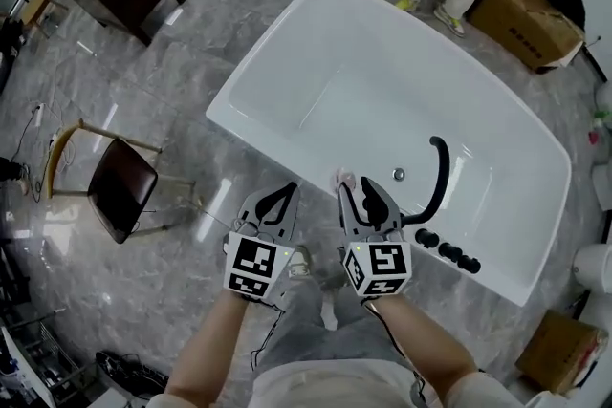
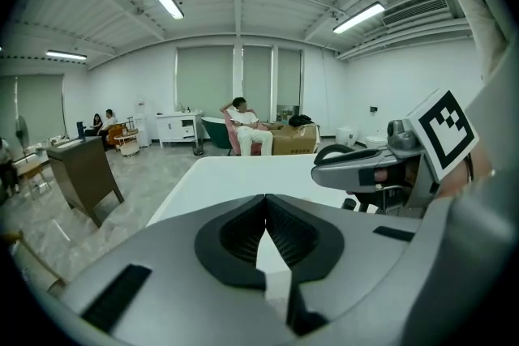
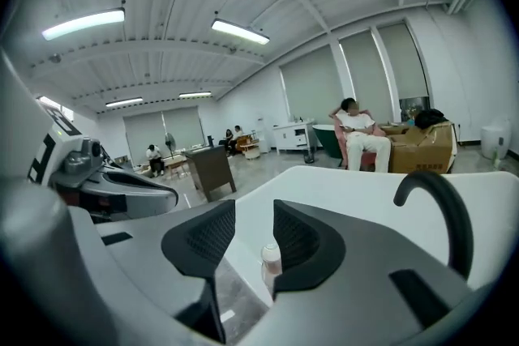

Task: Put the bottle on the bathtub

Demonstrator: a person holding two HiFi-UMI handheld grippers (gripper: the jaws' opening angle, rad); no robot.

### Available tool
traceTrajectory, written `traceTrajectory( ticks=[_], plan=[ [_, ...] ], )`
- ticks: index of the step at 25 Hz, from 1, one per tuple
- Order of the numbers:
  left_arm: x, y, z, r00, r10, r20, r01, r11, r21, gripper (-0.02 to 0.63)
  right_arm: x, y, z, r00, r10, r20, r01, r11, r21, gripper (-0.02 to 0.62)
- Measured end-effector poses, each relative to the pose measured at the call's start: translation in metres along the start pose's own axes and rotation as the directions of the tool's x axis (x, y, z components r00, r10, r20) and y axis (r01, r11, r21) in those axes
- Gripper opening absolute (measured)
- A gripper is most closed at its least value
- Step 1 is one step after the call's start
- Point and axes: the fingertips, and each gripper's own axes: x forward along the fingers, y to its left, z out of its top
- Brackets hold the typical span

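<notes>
Small pale plastic bottle with a pinkish top [image 1: 344,178] upright on the near rim of the glossy white oval bathtub [image 1: 244,96], left of the curved black faucet [image 1: 438,169] and free of both claws. Right claw [image 1: 359,190] just above and behind it, jaws partly apart and gripping nothing, the bottle [image 3: 271,262] visible through the gap and touching neither pad. Left claw [image 1: 285,194] alongside, near the tub's outer edge, jaws closed tip to tip with nothing between them.
</notes>
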Motion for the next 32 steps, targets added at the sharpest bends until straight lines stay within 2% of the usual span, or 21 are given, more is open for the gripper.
traceTrajectory(
  ticks=[3,8,12,18,22,27,32],
  plan=[
    [-0.021,-0.002,0.023,1.000,0.016,0.024,-0.016,1.000,0.011,0.020,-0.026,0.011,0.029,0.999,0.035,0.011,-0.035,0.999,-0.024,0.126],
    [-0.058,-0.010,0.066,0.997,0.040,0.071,-0.043,0.999,0.034,0.020,-0.069,0.031,0.076,0.992,0.121,0.029,-0.116,0.983,-0.139,0.056],
    [-0.089,-0.020,0.100,0.991,0.059,0.119,-0.066,0.997,0.051,0.020,-0.102,0.044,0.106,0.986,0.163,0.040,-0.151,0.963,-0.222,0.044],
    [-0.133,-0.039,0.152,0.978,0.074,0.194,-0.092,0.992,0.085,0.020,-0.153,0.055,0.161,0.966,0.229,0.118,-0.207,0.963,-0.172,0.029],
    [-0.156,-0.047,0.189,0.967,0.084,0.239,-0.121,0.982,0.144,0.020,-0.183,0.066,0.198,0.955,0.255,0.151,-0.219,0.951,-0.218,0.029],
    [-0.179,-0.062,0.220,0.954,0.088,0.287,-0.141,0.975,0.171,0.020,-0.219,0.077,0.235,0.933,0.302,0.195,-0.248,0.934,-0.259,0.029],
    [-0.197,-0.071,0.239,0.939,0.109,0.326,-0.166,0.974,0.154,0.020,-0.243,0.083,0.254,0.914,0.328,0.238,-0.261,0.926,-0.271,0.029]
  ],
)
